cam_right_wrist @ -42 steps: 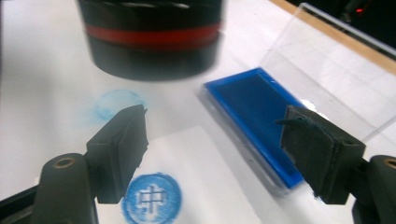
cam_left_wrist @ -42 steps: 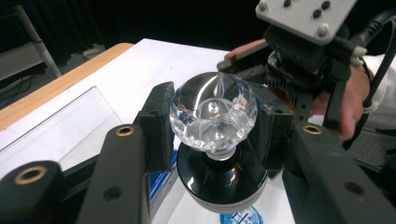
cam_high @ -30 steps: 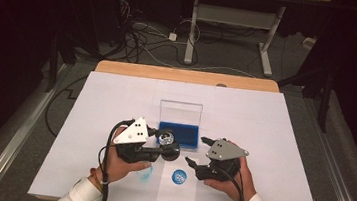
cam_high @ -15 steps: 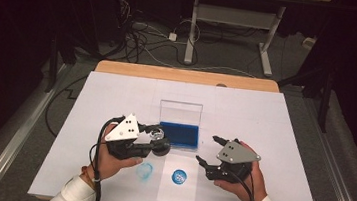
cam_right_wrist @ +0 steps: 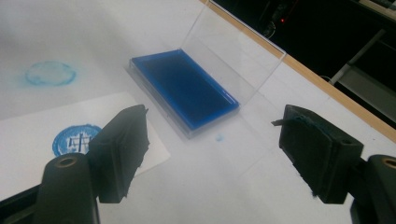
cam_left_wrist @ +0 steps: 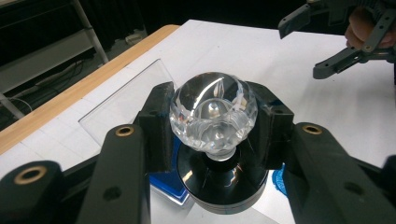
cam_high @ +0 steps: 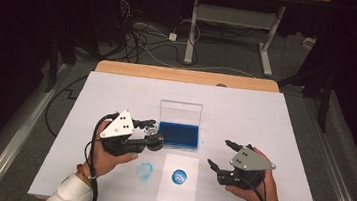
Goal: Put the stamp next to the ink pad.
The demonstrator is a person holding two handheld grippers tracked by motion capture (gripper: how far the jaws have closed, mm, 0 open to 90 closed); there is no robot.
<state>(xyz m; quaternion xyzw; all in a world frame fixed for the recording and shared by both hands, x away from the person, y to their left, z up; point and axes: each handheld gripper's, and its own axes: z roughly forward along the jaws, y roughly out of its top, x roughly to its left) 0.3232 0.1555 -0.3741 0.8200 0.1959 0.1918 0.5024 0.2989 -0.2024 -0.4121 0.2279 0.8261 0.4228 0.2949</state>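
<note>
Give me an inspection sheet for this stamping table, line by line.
Surface: white table, wooden far edge, faint blue ring smudge.
Job's things: crystal-handled stamp; open blue ink pad, clear lid upright; paper sheet bearing blue stamp print.
Clutter: nothing seen.
Grippers: left gripper shut on stamp; right gripper open, empty.
Cables: gripper cable; floor cables behind the table.
Surroundings: dark room, desk frame.
</note>
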